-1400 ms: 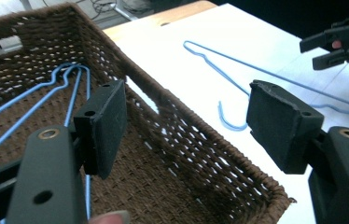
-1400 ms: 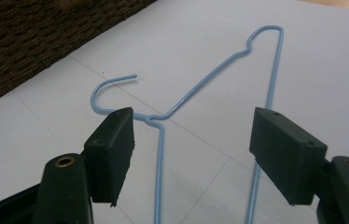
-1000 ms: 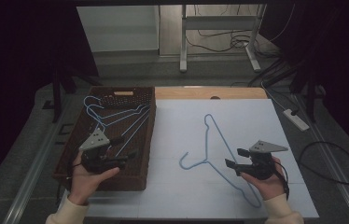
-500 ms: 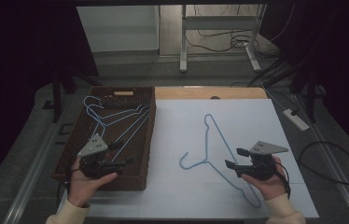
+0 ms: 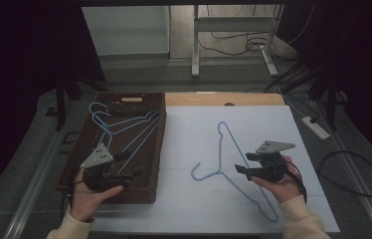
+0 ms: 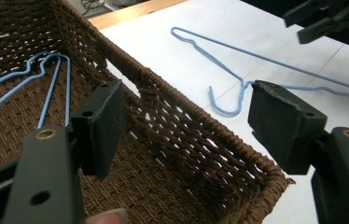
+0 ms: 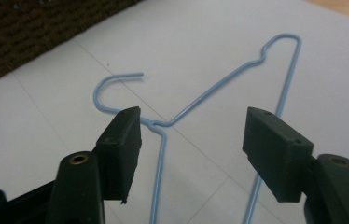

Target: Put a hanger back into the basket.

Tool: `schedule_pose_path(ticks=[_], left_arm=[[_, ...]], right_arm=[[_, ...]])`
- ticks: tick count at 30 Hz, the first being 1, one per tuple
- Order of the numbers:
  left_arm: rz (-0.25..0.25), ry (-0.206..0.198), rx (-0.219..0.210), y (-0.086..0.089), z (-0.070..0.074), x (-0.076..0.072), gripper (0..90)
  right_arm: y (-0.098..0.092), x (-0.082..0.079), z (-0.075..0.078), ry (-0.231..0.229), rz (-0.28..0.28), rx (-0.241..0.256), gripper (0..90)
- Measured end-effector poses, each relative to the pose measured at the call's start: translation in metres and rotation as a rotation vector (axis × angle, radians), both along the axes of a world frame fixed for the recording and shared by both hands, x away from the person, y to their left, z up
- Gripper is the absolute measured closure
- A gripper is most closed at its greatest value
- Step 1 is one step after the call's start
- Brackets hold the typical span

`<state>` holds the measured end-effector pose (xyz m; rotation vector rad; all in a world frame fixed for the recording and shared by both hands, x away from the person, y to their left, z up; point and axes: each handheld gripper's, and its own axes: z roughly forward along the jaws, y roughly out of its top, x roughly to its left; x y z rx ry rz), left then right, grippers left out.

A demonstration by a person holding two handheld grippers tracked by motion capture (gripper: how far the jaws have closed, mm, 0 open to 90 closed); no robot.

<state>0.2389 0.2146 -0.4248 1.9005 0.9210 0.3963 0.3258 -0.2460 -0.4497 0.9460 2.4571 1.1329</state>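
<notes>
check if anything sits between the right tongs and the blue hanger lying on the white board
Nothing visible does. The right tongs hang open right above the blue hanger, its neck between the two jaws in the right gripper view. The white board around it is bare, and the wicker basket stands off to the side.

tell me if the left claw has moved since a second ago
Yes, slightly. In the high view the left claw has drifted down the picture along the wicker basket, toward its near wall and the person, away from the hangers inside.
</notes>
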Motion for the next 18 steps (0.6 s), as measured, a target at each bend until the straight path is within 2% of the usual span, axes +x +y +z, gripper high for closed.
schedule_pose_path(ticks=[2,5,11,14,18], left_arm=[[-0.004,0.005,0.0,0.0,0.0,0.0,28.0],[-0.008,0.009,0.005,-0.002,-0.001,0.0,27.7],[-0.011,0.017,0.009,-0.003,-0.003,0.001,27.6],[-0.009,0.018,0.011,-0.002,-0.004,0.001,27.6],[-0.006,0.014,0.009,0.0,-0.003,0.001,27.6]], right_arm=[[0.006,0.008,0.0,0.036,0.03,-0.027,50.9],[0.012,0.021,0.0,0.079,0.055,-0.065,59.4],[0.019,0.053,-0.004,0.114,0.053,-0.138,83.1],[0.023,0.071,-0.009,0.127,0.025,-0.166,88.8],[0.029,0.092,-0.021,0.15,-0.019,-0.194,90.0]])
